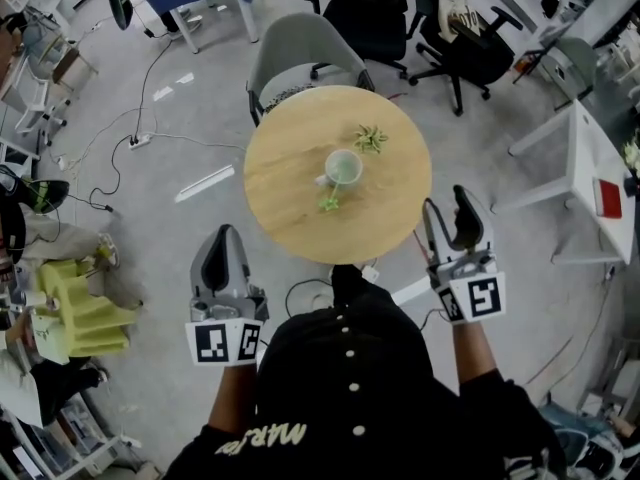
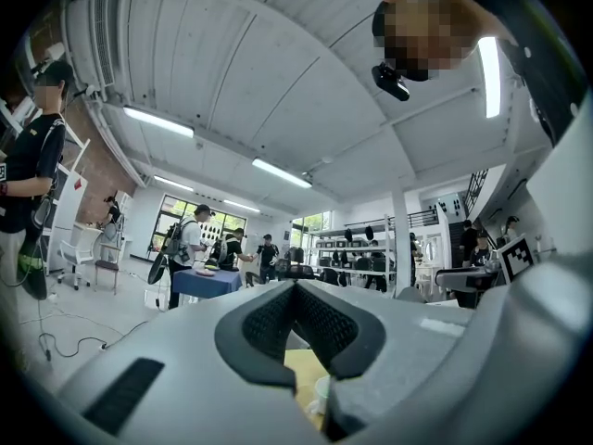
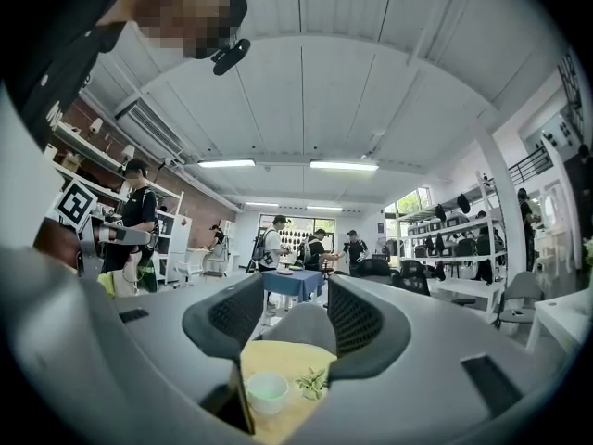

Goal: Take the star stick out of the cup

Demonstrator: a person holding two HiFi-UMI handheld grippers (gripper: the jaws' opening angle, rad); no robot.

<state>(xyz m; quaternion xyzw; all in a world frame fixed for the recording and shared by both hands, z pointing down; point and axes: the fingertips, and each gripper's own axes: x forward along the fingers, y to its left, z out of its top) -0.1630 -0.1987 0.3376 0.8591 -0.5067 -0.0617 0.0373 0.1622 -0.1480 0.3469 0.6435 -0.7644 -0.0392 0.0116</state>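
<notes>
A pale cup [image 1: 343, 167] stands near the middle of the round wooden table [image 1: 285, 193]. A small green star piece [image 1: 329, 204] shows at the cup's near side; I cannot tell whether its stick rests in the cup. A green leafy sprig [image 1: 371, 138] lies beyond the cup. My left gripper [image 1: 225, 236] hangs shut and empty off the table's near-left edge. My right gripper [image 1: 449, 206] is open and empty off the near-right edge. The right gripper view shows the cup [image 3: 267, 392] and sprig [image 3: 312, 382] between the open jaws [image 3: 296, 295]. The left gripper [image 2: 296, 290] shows its tips touching.
A grey chair [image 1: 300, 53] stands behind the table, with black office chairs [image 1: 450, 38] further back. A white table [image 1: 590, 168] is at the right. Cables [image 1: 130, 138] trail on the floor at left. A yellow-green object [image 1: 75, 308] sits near left. People stand round a blue table [image 3: 295, 281].
</notes>
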